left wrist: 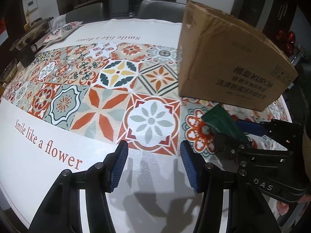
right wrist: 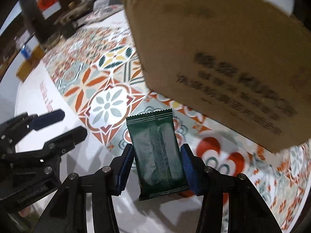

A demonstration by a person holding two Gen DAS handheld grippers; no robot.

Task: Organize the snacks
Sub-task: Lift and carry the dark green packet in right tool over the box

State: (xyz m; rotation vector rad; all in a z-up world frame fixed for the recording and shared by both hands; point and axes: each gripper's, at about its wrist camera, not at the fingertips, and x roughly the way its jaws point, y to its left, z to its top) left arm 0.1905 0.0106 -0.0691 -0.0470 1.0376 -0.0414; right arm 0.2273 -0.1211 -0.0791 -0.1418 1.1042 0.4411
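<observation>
Obstacle: cardboard box (left wrist: 229, 58) stands on tablecloth (left wrist: 58, 151), just ahead-right of both grippers | Free: wide patterned stretch left of box | Far-left edge: pots and dishes (left wrist: 29, 36) crowd it
</observation>
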